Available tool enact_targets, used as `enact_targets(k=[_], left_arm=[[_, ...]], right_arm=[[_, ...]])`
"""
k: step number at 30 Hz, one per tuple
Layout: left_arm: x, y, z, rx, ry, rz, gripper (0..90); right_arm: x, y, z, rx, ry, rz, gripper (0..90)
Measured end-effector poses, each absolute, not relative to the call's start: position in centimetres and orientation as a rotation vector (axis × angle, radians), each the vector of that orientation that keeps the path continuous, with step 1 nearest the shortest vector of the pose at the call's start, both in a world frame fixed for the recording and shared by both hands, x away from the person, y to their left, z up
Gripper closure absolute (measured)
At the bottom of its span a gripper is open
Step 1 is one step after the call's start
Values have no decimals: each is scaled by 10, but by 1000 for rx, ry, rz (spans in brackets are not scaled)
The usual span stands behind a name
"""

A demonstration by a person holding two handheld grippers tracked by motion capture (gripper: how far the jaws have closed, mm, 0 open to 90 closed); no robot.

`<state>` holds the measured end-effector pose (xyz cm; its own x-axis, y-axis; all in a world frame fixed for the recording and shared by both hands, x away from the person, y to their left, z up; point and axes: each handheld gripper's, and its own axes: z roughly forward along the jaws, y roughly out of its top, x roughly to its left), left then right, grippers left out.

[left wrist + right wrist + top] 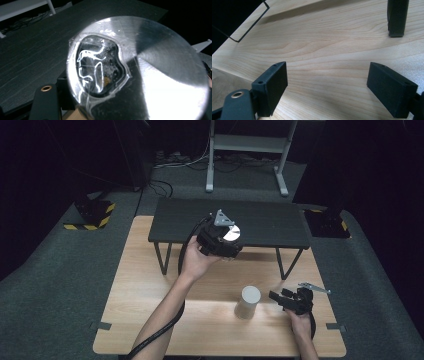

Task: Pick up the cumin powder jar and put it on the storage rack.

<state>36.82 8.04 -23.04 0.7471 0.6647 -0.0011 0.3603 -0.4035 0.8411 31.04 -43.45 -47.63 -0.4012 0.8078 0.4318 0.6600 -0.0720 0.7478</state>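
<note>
Silvery metal catches the light at the left gripper (223, 241): a round disc (140, 72) sits at its jaws, raised over the front edge of the black shelf (265, 220). In the left gripper view the disc faces the camera nearly flat-on, with a patch of clear film or tape (100, 67) stuck on it and crumpled at the edges; specks sit under the film. The jaws are hidden behind the disc there, so I judge they pinch it by the rim, though the contact itself cannot be seen. Held out like this, the disc seems meant either for setting down on the shelf or for inspection, and the shelf top beneath it is bare. On the wooden table (150, 320), in front of the shelf, stands a white cylinder (247, 302), upright and untouched, with an open top or flat cap that I cannot tell apart. The right gripper (278, 298) rests low just beside it, pointing toward it; its 2 jaws are spread wide with nothing between them, as the right gripper view shows over plain wood grain, with a shelf leg (396, 17) ahead. That pose reads as readiness to take the cylinder from the side, perhaps to steady it while the disc is brought over. Dark floor surrounds the table.
</note>
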Motion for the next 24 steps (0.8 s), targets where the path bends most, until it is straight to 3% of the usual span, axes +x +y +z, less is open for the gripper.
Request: enact_targets(k=[24], left_arm=[[400, 68, -219, 2006, 928, 521, 311]], right_arm=[[309, -434, -477, 1622, 2025, 1480, 161]])
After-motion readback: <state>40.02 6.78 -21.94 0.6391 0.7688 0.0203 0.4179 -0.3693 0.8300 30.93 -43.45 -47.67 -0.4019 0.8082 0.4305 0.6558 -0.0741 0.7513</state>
